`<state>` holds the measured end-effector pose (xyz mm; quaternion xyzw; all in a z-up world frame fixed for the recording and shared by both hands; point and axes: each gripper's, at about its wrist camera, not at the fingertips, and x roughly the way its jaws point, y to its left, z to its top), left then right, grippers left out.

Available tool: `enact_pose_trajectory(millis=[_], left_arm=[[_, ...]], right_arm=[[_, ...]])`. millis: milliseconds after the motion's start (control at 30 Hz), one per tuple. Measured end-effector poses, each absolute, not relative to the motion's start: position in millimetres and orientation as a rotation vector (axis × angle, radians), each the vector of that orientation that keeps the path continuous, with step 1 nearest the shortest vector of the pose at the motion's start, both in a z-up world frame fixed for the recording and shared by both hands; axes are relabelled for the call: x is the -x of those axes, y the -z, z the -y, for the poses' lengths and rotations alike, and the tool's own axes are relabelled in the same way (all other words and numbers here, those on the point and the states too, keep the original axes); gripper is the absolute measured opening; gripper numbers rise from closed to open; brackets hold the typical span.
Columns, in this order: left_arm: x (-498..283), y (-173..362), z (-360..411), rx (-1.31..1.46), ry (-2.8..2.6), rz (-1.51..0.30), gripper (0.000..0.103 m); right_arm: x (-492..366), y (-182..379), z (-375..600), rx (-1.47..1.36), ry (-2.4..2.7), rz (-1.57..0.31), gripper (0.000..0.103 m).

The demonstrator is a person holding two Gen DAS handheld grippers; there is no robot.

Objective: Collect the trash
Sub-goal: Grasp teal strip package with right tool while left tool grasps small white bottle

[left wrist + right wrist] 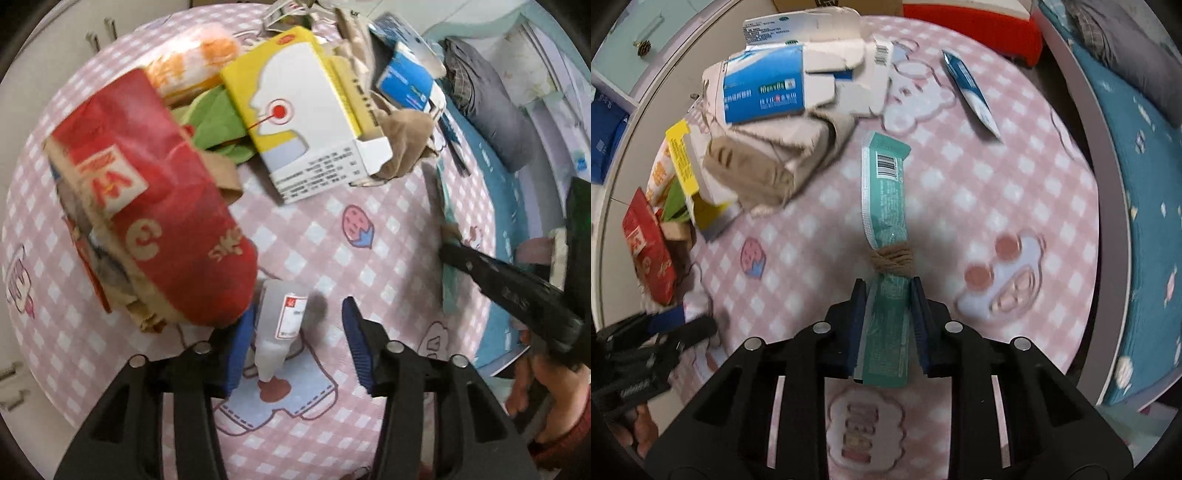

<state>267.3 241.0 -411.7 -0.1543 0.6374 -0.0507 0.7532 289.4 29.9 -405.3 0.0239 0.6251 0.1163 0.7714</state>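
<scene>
In the left wrist view a small white plastic bottle (pixel 282 321) lies on the pink checked tablecloth (pixel 388 229) between my left gripper's (pixel 301 306) blue pads. It rests close against the left pad (pixel 240 343), while a clear gap separates it from the right pad (pixel 354 332), so this gripper is open. In the right wrist view my right gripper (pixel 888 282) points down and is shut on a long teal wrapper (pixel 884 192) bound with brown twine (pixel 892 260). The wrapper stretches away from the pads along the cloth.
A red paper bag (pixel 147 206) leans right beside the left pad. Behind it lie a yellow-and-white box (pixel 303 122), a blue-and-white carton (pixel 764 88) and crumpled brown paper (pixel 750 173). A blue tube (pixel 971 92) lies far right. A teal-covered bed (pixel 1137 221) borders the round table.
</scene>
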Motion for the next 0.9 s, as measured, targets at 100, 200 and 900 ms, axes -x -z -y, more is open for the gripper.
enact_pose_trajectory(millis=[100, 200, 900], left_arm=[[-273, 414, -224, 0.317, 0.133, -1.399, 0.031], [-277, 409, -207, 0.312, 0.156, -1.394, 0.030], [-332, 356, -108, 0.234, 0.139, -1.284, 0.025]], right_arm=[[-277, 406, -21, -0.090, -0.258, -1.380, 0.024], [-270, 404, -10, -0.141, -0.260, -1.394, 0.024], [-286, 381, 50, -0.213, -0.506, -1.384, 0.013]])
